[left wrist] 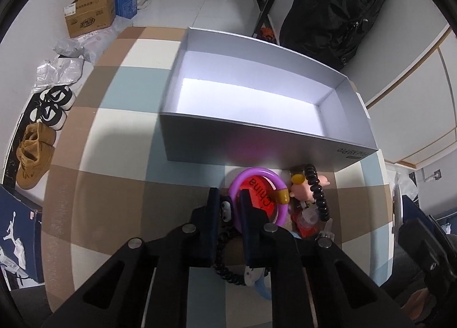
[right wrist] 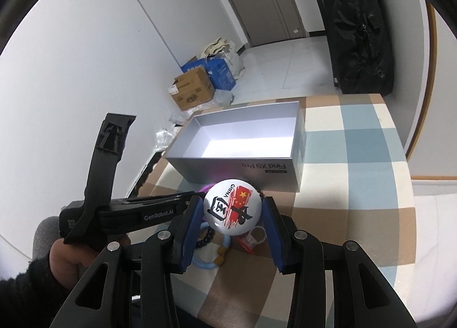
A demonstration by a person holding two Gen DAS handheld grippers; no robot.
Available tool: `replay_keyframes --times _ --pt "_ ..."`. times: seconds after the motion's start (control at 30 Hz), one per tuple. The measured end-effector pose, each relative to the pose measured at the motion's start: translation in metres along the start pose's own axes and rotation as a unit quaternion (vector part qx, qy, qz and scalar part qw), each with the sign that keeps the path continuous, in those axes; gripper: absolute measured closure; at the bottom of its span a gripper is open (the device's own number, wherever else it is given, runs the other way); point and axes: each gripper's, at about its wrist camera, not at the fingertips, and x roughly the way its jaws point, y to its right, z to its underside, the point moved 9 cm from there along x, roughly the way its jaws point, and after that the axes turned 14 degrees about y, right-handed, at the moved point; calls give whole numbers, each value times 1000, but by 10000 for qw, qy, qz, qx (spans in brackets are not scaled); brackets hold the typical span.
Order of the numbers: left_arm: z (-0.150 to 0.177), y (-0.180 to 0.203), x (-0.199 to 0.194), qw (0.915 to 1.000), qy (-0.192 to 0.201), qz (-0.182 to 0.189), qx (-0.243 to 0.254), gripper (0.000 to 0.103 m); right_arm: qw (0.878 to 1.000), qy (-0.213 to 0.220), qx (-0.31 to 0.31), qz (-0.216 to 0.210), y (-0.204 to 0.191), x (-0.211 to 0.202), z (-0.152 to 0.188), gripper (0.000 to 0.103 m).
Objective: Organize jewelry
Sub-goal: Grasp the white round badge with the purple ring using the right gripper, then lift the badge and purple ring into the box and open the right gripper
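Nearest the lens in the left wrist view, the left gripper [left wrist: 227, 208] reaches into the heap of trinkets with its fingers drawn close about a small white charm with dark markings [left wrist: 226, 210]; it looks pinched on a black beaded bracelet [left wrist: 225, 259] that trails back beneath them, though whether the charm is truly held cannot be told. Just right of it lie a purple plastic bangle [left wrist: 258, 193], a black spiral hair tie [left wrist: 317, 193] and a small pink figure [left wrist: 307, 189], all on the checked bench [left wrist: 114, 156] against the near wall of the open grey cardboard box [left wrist: 257, 134], whose floor is bare. In the right wrist view, the right gripper [right wrist: 233, 208] grips a round white badge with a red flag design [right wrist: 232, 209] between its blue fingers, raised above the heap and just short of the box [right wrist: 237, 162]. The step in hand appears to be the first transfer; next, the badge should be carried forward over the near wall and released inside.
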Motion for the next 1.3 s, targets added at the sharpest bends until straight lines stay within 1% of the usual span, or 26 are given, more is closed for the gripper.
replay_keyframes --times 0.1,0.17,0.27,0.4,0.47,0.5,0.57,0.67,0.73,0.87,1.03,1.3 --pt "-4 3 -3 9999 55 36 -93 94 10000 37 43 -5 1 -1 -3 61" --pt "-7 7 -8 9997 119 153 -163 94 10000 82 48 -9 0 -1 -5 61" --pt "-14 14 -10 9994 229 206 -160 94 9999 118 33 -20 -2 -1 -8 62" --pt "-21 18 -19 9980 374 408 -301 94 9998 168 32 -34 -4 2 -13 62" --pt "-27 17 -24 9956 425 626 -549 94 9998 199 39 -34 -4 3 -17 62" --pt "-32 19 -28 9942 482 747 -612 94 9997 218 55 -38 -4 4 -20 62" --pt "-44 19 -38 9918 751 823 -625 94 9996 270 107 -50 -3 5 -25 62" --pt "-61 22 -44 9879 1049 908 -687 94 9992 340 190 -33 -1 7 -31 62" --pt "-69 20 -44 9857 1139 983 -756 94 9991 358 235 -44 -1 10 -36 62" --pt "-85 13 -36 9858 1248 835 -748 94 9987 439 238 -89 -3 19 -49 62" --pt "-94 9 -27 9858 1248 803 -786 94 9985 462 280 -120 -2 37 -64 62" --pt "-99 15 -3 9901 1058 660 -650 94 9985 307 451 -106 10 70 -73 61"
